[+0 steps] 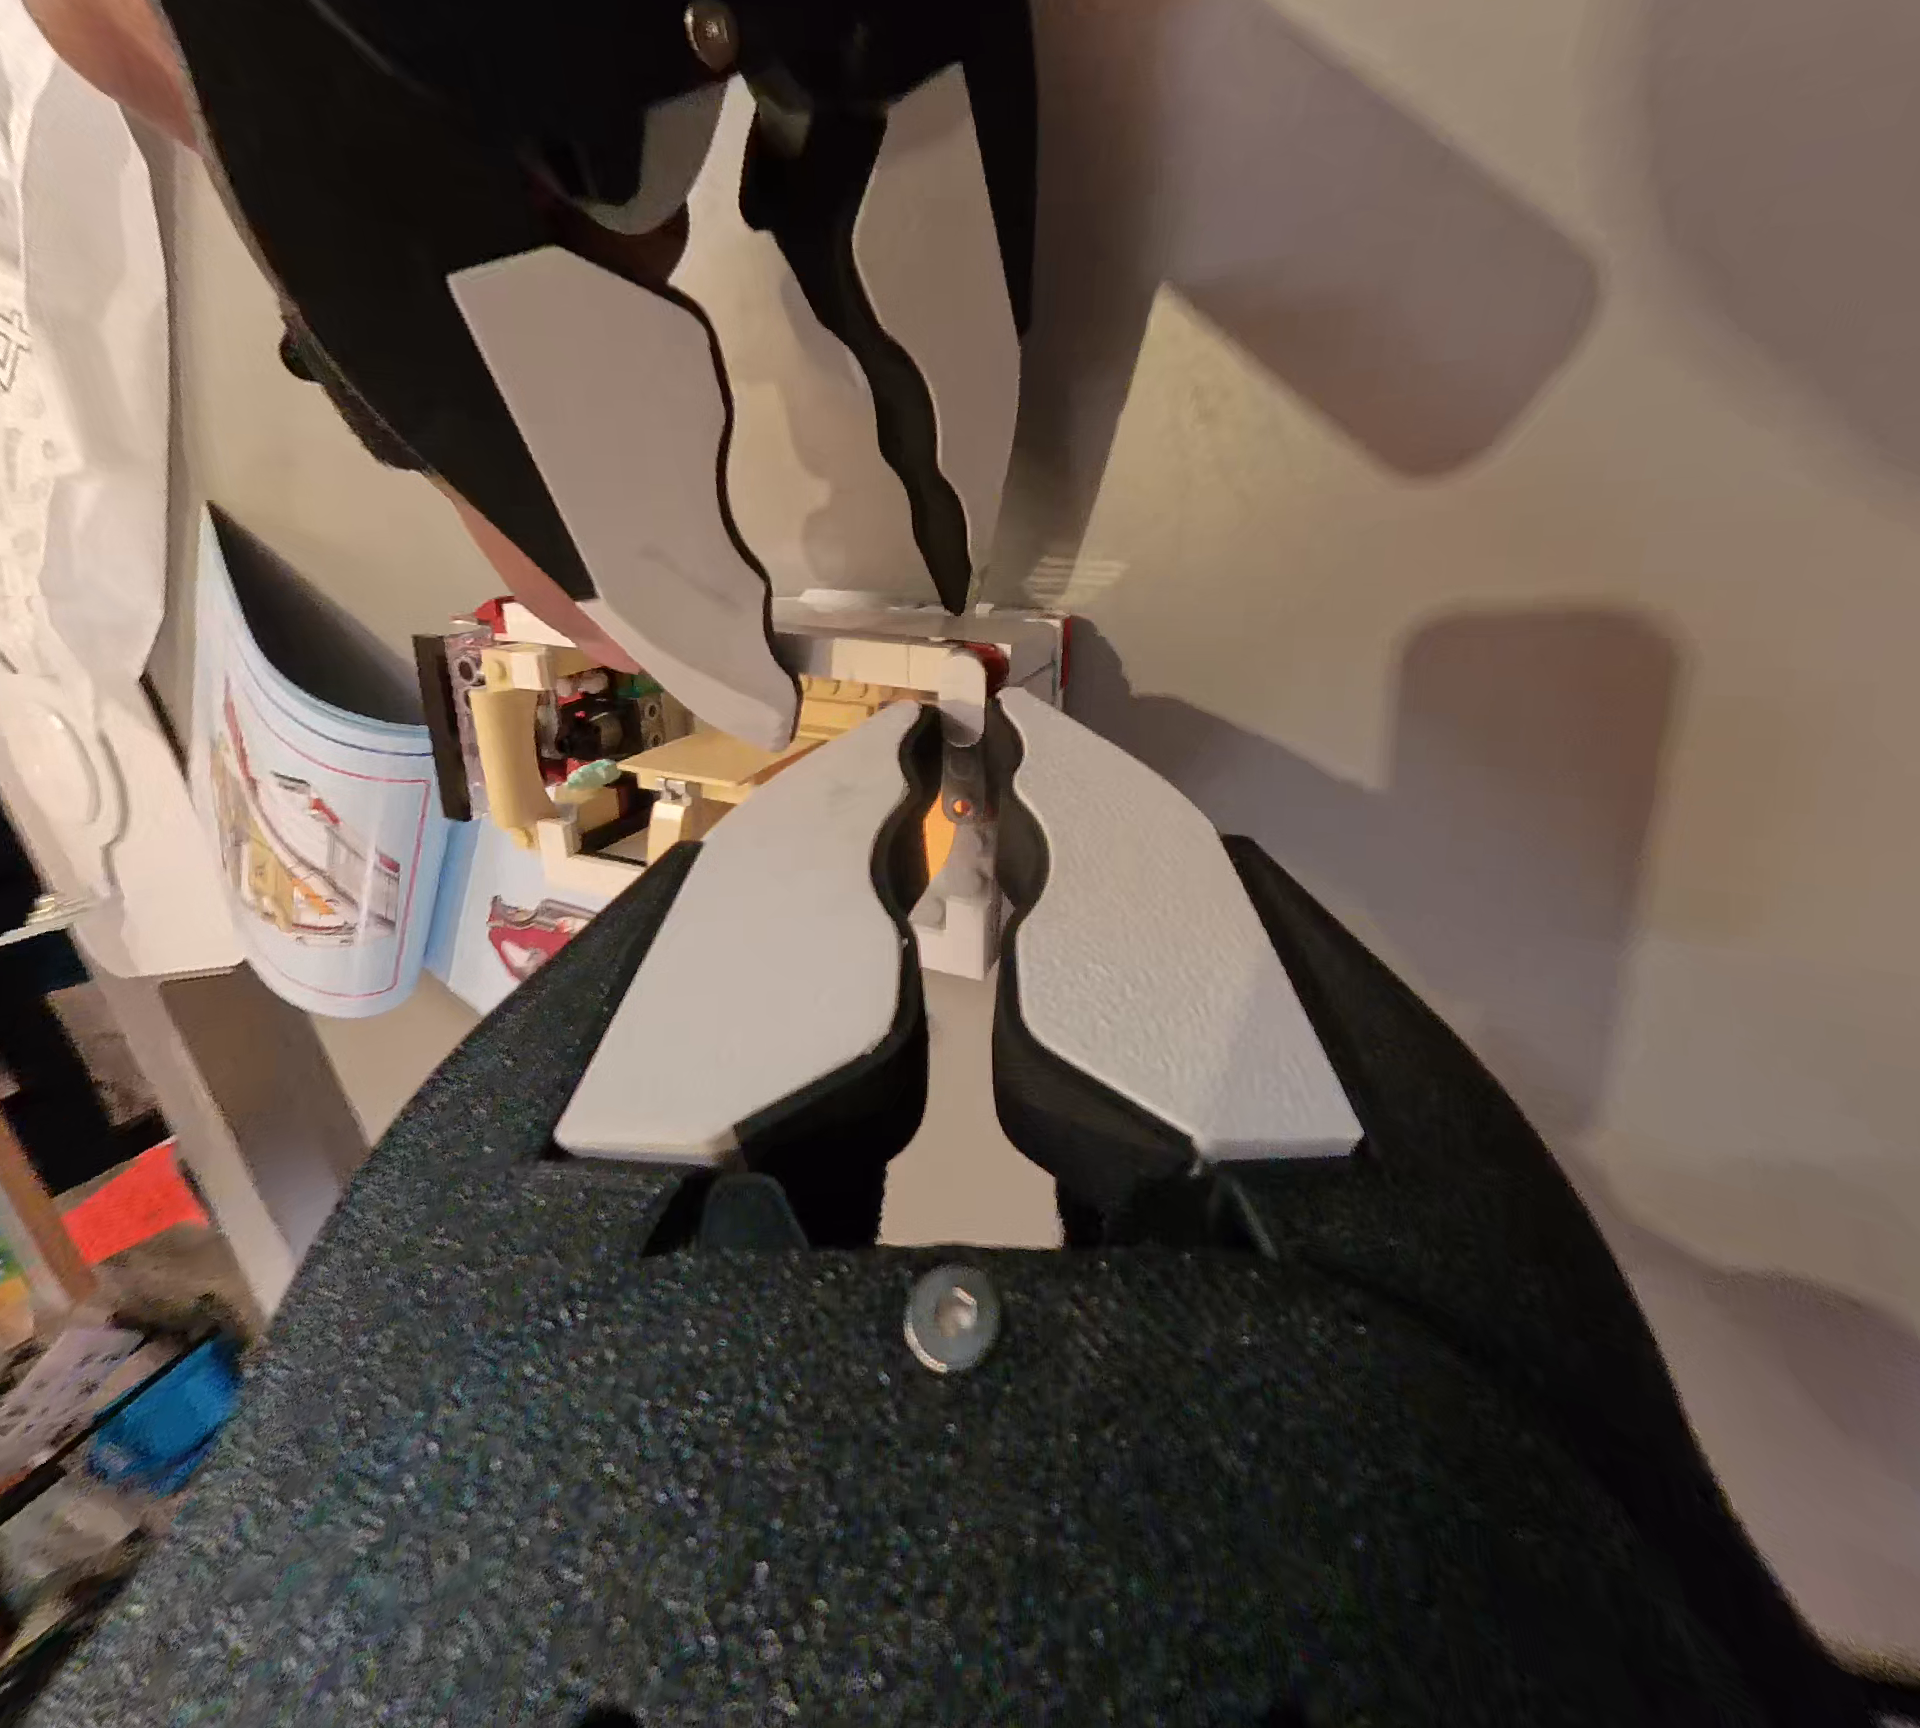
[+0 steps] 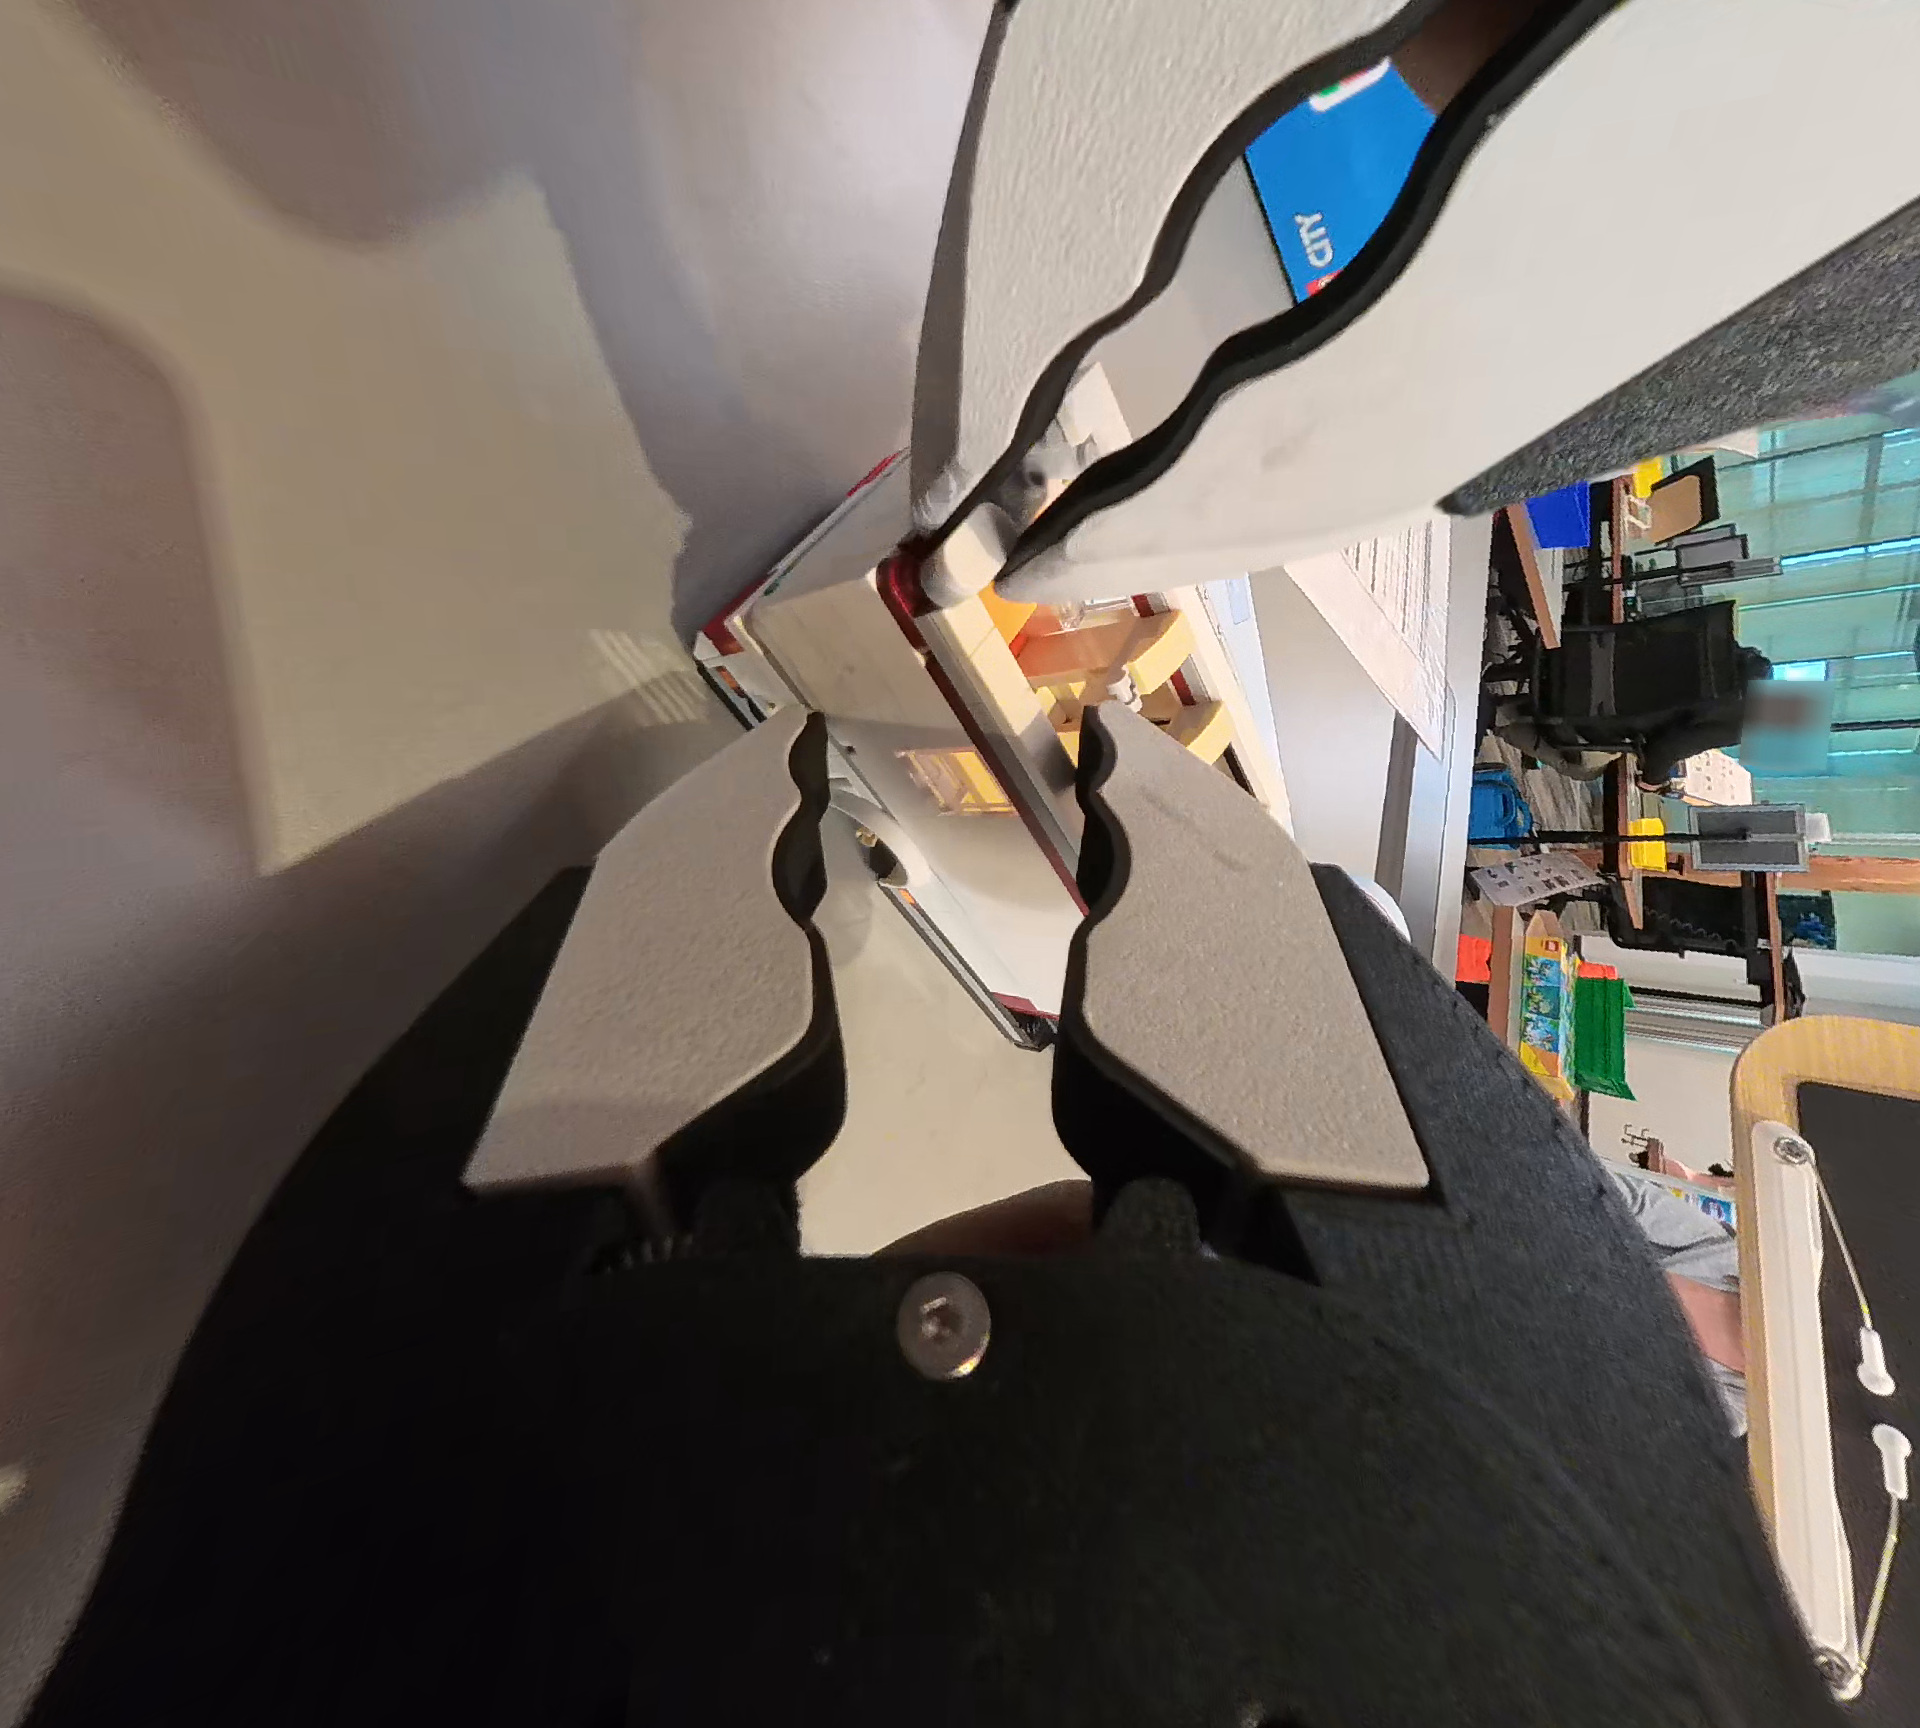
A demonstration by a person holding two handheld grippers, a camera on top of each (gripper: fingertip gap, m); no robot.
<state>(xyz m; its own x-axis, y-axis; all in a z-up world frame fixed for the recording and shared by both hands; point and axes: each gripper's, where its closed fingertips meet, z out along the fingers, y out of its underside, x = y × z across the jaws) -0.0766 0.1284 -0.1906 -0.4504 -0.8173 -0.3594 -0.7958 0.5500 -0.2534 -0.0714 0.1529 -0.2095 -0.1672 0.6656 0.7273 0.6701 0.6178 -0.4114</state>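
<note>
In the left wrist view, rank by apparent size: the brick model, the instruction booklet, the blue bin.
1. Brick model and instruction booklet: look alike, and both are partly hidden, so unranked.
2. Blue bin: smallest, though blurred.

A pale cream desk (image 2: 416, 535) carries hard-edged shadows under bright light. Beyond it stand wooden workbenches (image 2: 1662, 868), a black office chair (image 2: 1631, 681) and tall teal-tinted windows (image 2: 1829, 535).

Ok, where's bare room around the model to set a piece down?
Free: the white tabletop right of the brick model, as the left wrist view shows it, with only shadows on it. Crowded: the model itself, with the left gripper and right gripper on it, and its left side, where the open booklet lies.
</note>
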